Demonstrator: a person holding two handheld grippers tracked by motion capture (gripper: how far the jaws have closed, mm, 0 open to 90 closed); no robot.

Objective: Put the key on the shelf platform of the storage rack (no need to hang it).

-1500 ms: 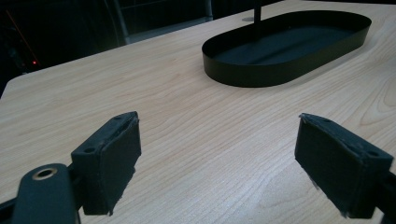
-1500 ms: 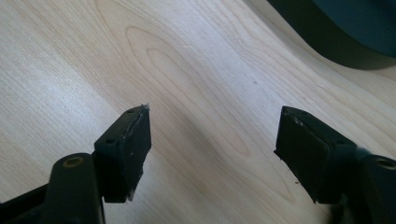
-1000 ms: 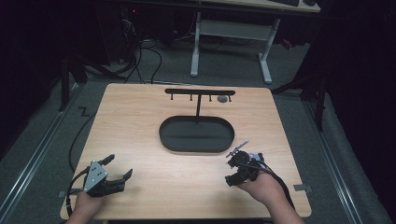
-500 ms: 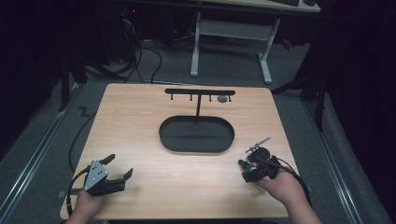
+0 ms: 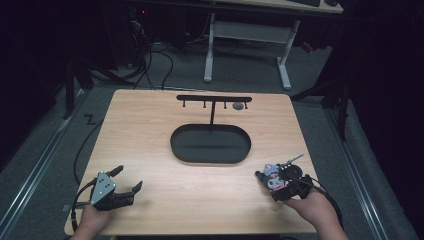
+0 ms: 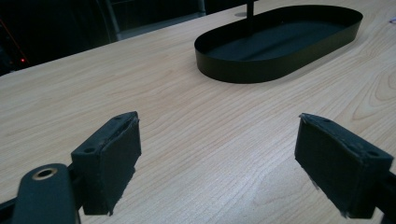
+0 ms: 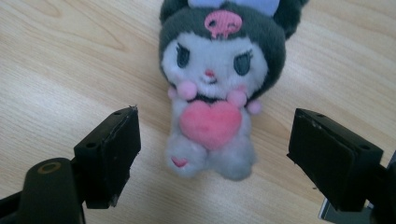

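Right gripper (image 7: pixel 212 154) has just been opening, jaws wide around the plush (image 7: pixel 217 88), lined up to grab; left gripper (image 6: pixel 224 158) waits open.

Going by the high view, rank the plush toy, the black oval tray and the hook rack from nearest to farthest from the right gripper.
1. Plush toy: lying between the open jaws of the right gripper.
2. Black oval tray: table centre, up-left.
3. Hook rack: above the tray's far side.
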